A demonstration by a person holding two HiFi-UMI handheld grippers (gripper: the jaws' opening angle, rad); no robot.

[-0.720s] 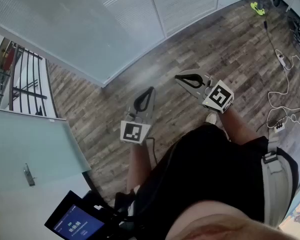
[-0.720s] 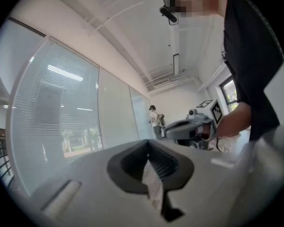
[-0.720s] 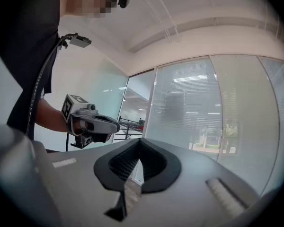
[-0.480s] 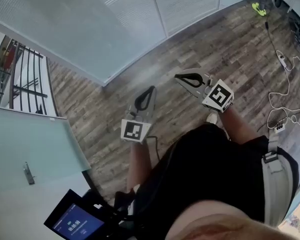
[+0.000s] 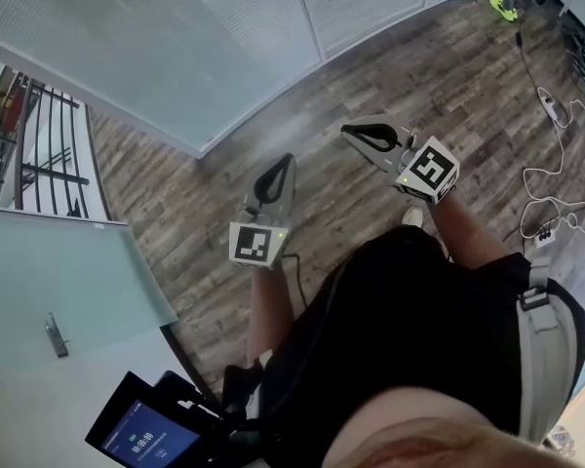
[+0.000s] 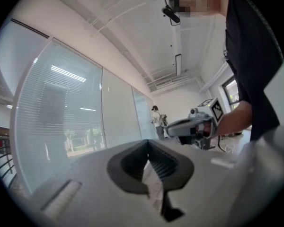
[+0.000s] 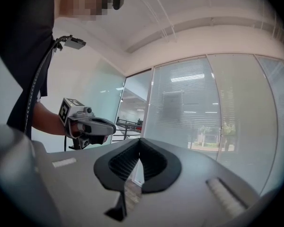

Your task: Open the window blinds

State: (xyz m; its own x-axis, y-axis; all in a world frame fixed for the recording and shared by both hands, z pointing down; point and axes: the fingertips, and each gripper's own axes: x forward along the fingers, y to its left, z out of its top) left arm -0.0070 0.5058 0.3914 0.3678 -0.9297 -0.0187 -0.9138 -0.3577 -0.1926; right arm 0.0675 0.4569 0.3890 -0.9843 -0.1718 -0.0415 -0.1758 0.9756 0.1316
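The window blinds [image 5: 224,27] hang lowered behind a glass wall across the top of the head view. They also show as slatted panes in the left gripper view [image 6: 61,112] and the right gripper view [image 7: 189,108]. My left gripper [image 5: 289,160] [image 6: 148,143] is held level over the wood floor, short of the glass, shut with nothing in it. My right gripper [image 5: 347,132] [image 7: 139,141] is beside it to the right, also shut and empty. Each gripper sees the other: the right gripper [image 6: 189,126] and the left gripper [image 7: 87,126].
A black railing [image 5: 39,154] and a glass door with a handle [image 5: 57,337] stand at the left. Cables and a power strip [image 5: 551,110] lie on the floor at the right. A lit screen [image 5: 141,442] sits at the bottom left. A person [image 6: 157,119] stands far off.
Both grippers sit slightly higher in the head view, and the view itself has shifted a little. Their jaws stay shut and empty.
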